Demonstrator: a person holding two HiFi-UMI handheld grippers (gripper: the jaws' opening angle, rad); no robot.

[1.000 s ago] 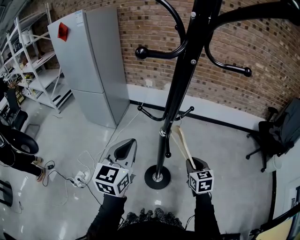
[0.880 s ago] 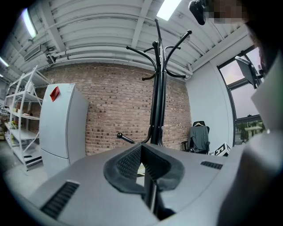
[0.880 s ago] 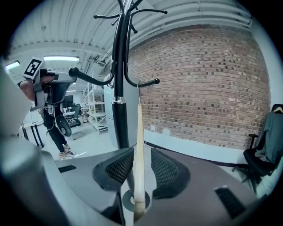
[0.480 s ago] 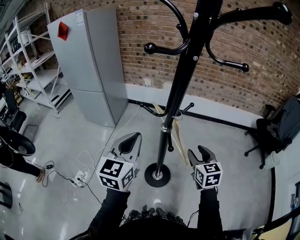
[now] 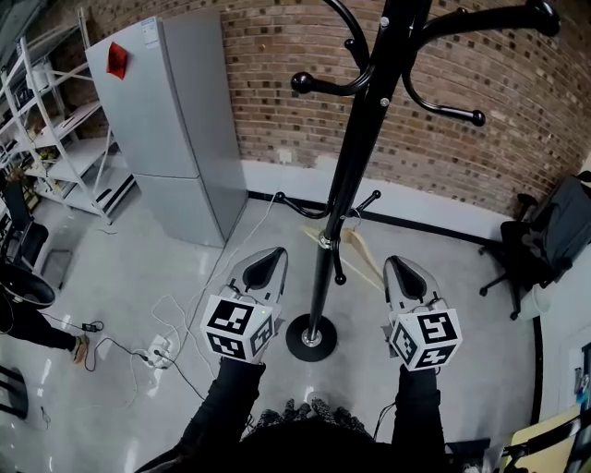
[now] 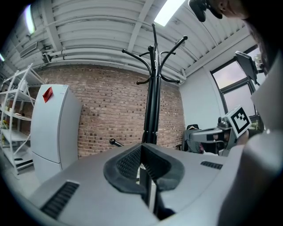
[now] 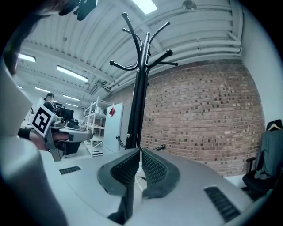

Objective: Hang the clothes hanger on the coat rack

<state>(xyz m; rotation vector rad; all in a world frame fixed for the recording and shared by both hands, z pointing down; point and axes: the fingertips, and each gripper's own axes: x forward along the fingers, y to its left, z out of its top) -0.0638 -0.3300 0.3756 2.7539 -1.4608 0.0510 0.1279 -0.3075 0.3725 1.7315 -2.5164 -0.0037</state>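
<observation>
Both empty grippers flank the coat rack [image 5: 357, 152] over open floor [image 5: 138, 277]: left gripper [image 5: 273, 253] closed, right gripper [image 5: 396, 262] closing (hanger [image 5: 360, 261] hangs low on it).

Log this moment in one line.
hanger: hanging low on coat rack | right claw: closing, empty | left claw: shut, empty

Bright, even light fell from ceiling strip lights [image 6: 170, 11]; the glossy floor [image 5: 138, 277] showed soft glare and faint shadows. The black rack [image 5: 358, 157] read almost as a silhouette. All views bowed strongly toward the edges; both gripper views had dark corners and a soft near foreground.
</observation>
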